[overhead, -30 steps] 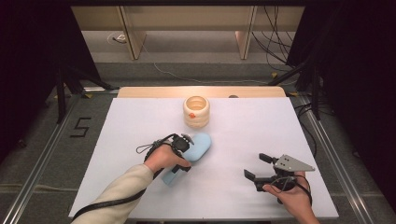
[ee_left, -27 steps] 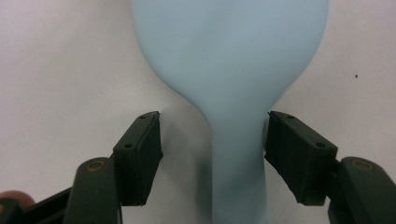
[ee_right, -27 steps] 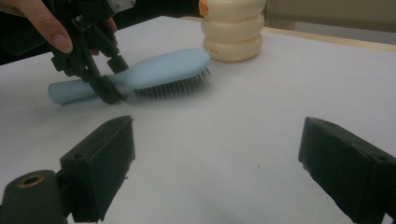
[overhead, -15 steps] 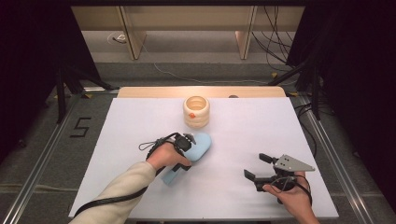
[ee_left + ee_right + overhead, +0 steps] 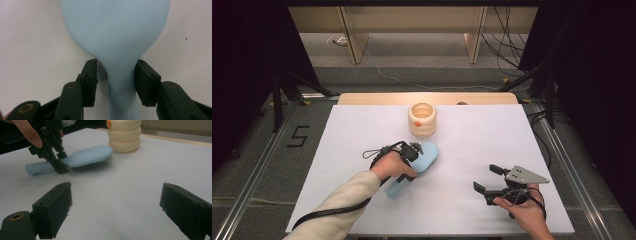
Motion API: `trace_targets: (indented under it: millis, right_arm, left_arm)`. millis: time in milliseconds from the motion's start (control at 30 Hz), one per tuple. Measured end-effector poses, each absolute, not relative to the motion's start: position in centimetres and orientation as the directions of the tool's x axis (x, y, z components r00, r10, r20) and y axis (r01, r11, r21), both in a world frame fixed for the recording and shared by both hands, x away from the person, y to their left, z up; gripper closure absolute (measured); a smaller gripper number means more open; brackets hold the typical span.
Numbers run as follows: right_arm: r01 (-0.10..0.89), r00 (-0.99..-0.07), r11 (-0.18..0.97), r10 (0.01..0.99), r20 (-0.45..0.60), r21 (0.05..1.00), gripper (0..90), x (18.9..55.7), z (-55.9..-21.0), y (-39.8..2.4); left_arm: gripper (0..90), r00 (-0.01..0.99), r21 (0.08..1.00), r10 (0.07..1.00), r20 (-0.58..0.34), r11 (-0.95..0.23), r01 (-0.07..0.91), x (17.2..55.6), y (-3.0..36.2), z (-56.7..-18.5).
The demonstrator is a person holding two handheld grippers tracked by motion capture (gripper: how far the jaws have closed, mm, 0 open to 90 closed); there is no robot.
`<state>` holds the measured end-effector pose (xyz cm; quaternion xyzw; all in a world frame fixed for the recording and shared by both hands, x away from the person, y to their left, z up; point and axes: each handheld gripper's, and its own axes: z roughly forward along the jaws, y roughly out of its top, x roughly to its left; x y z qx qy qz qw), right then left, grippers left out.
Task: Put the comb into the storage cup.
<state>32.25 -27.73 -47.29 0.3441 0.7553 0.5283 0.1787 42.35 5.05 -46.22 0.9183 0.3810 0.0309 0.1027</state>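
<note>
- Nearest the person, the right hand-held gripper (image 5: 489,180) sat low over the white worktop (image 5: 512,135) at its near right, held in the person's right hand (image 5: 522,212), with the grey three-cornered plate on top.
- Its jaws stood wide apart with nothing between them; in the right gripper view bare worktop showed between the two black pads.
- A little farther in and to the left, the left hand-held gripper (image 5: 414,152) was held in the person's left hand (image 5: 392,165), the cream sleeve (image 5: 339,200) coming in from the near edge and the black cable trailing beside it.
- That left hand-held gripper straddled a pale blue hairbrush (image 5: 117,32) at the narrow neck where the handle meets the head.
- Its jaws had just been closing, with the neck of the hairbrush between them. In the left gripper view the right pad lay against the neck or very nearly so, while a thin shadowed gap showed by the left pad; a firm grip could not be told.
- The hairbrush lay flat on the worktop near the middle, bristles down, its handle pointing back toward the person and its broad head pointing away and to the right. The right gripper view showed the bristles (image 5: 91,166) resting on the surface.
- Beyond the head of the hairbrush, near but apart from it, stood a cream ridged pot (image 5: 422,120) with an orange spot on its side.
- The pot stood upright near the far edge of the worktop, close to the wooden strip (image 5: 372,98) along that edge.
</note>
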Motion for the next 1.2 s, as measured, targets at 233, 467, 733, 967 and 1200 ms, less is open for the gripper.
trace_targets:
  millis: [233, 467, 733, 967, 1200]
  right_arm:
    - [0.332, -0.698, 0.204, 0.709, 0.094, 0.921, 11.7, 32.2, -47.3, -27.7]
    - [0.332, -0.698, 0.205, 0.71, 0.093, 0.921, 11.7, 32.2, -47.3, -27.7]
    - [0.327, -0.696, 0.198, 0.712, 0.094, 0.924, 11.7, 32.2, -47.2, -27.7]
    - [0.329, -0.695, 0.198, 0.712, 0.095, 0.923, 11.7, 32.2, -47.3, -27.7]
    - [0.329, -0.695, 0.198, 0.713, 0.095, 0.923, 11.7, 32.3, -47.3, -27.7]
  left_arm:
    - [65.6, 0.696, 0.209, 0.718, -0.03, -0.676, 0.706, 42.2, 5.1, -46.1]
    - [69.0, 0.695, 0.224, 0.718, -0.03, -0.673, 0.705, 42.1, 5.3, -46.2]
    - [69.4, 0.703, 0.264, 0.711, -0.021, -0.674, 0.69, 41.7, 5.6, -46.2]
    - [69.5, 0.707, 0.301, 0.707, -0.027, -0.669, 0.68, 41.4, 6.0, -46.4]
    - [69.5, 0.714, 0.315, 0.7, -0.029, -0.671, 0.671, 41.3, 6.1, -46.4]
